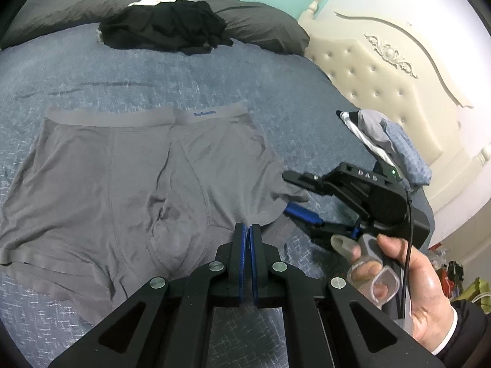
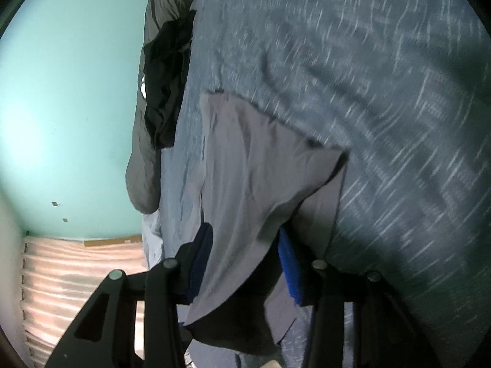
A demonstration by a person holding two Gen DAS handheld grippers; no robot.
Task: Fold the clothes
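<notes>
Left wrist view: gray boxer shorts [image 1: 129,190] flat on bed [image 1: 153,76], waistband far. Left gripper [image 1: 248,230] clenched empty at crotch hem. Right gripper [image 1: 294,196] straddles right leg hem.

Right wrist view: hem [image 2: 245,214] between parted pads [image 2: 290,266], grip unclear; fold goes leftward across.

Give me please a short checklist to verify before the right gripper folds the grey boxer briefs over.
1. Grey boxer briefs lie flat on the blue bedspread: ok.
2. Right gripper has the leg hem between its fingers: ok.
3. Its pads press firmly on the fabric: cannot tell.
4. Left gripper is shut, at the near hem: ok.
5. Left gripper pins the fabric: cannot tell.
6. Black clothes pile is away from the fold: ok.
</notes>
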